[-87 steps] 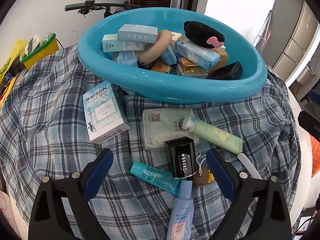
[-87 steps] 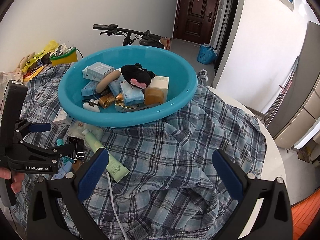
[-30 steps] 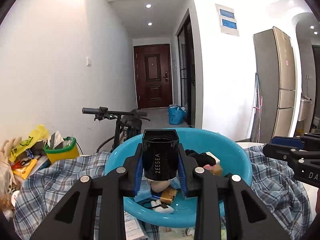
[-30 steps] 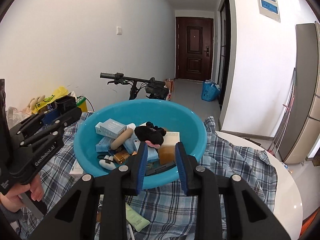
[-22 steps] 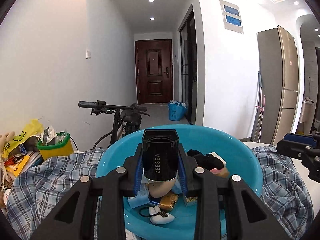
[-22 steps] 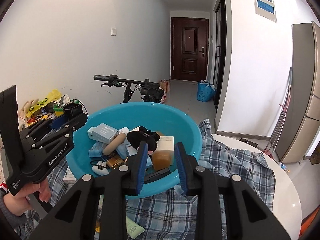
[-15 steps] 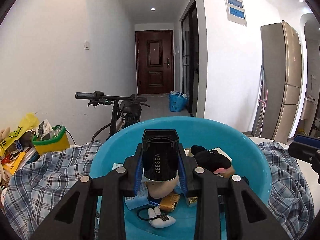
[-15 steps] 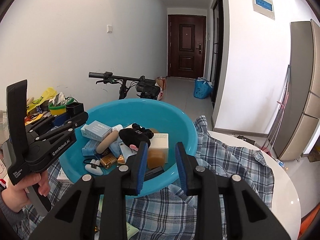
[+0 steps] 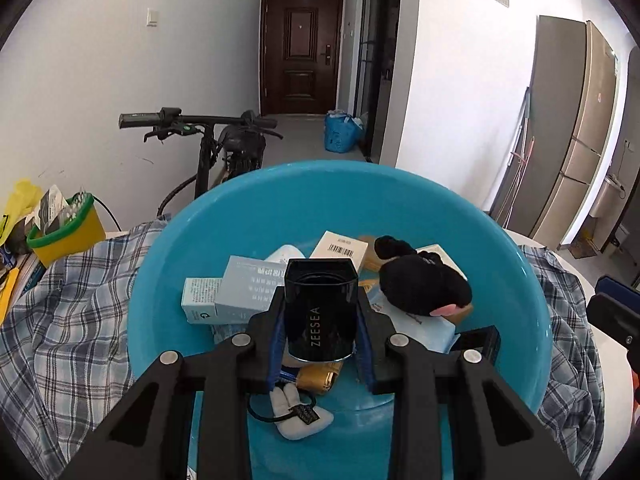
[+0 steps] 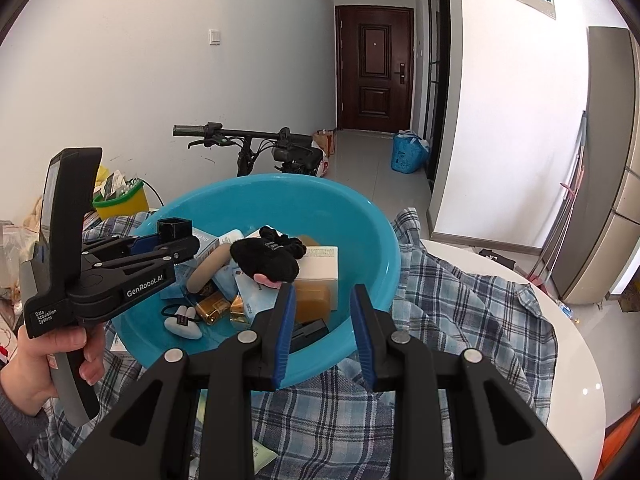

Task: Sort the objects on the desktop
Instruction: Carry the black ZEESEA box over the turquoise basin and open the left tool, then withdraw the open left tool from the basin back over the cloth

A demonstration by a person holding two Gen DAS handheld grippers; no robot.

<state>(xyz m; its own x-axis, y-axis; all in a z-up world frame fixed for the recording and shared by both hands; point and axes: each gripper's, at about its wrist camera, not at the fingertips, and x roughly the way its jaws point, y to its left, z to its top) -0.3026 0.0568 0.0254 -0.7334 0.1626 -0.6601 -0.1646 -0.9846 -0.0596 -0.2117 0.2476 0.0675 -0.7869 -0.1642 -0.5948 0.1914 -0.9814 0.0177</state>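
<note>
My left gripper [image 9: 320, 320] is shut on a glossy black ZEESEA box [image 9: 321, 314] and holds it over the blue basin [image 9: 224, 216]. From the right wrist view the left gripper [image 10: 176, 240] and the box [image 10: 174, 228] hang above the basin's [image 10: 372, 248] left rim. The basin holds several small boxes, a black plush toy [image 9: 420, 280], gold packets and a white tag. My right gripper [image 10: 322, 312] is nearly closed and empty, in front of the basin's near rim.
A plaid cloth [image 9: 72, 320] covers the round white table [image 10: 576, 360]. A yellow and green container [image 9: 64, 228] stands at the far left. A bicycle [image 9: 216, 136] stands behind the table. A pale green tube [image 10: 262, 454] lies under my right gripper.
My left gripper closed on the black box on the cloth, lifted it and carried it over the basin, tilting downward. My right gripper closed from wide open and moved nearer the basin.
</note>
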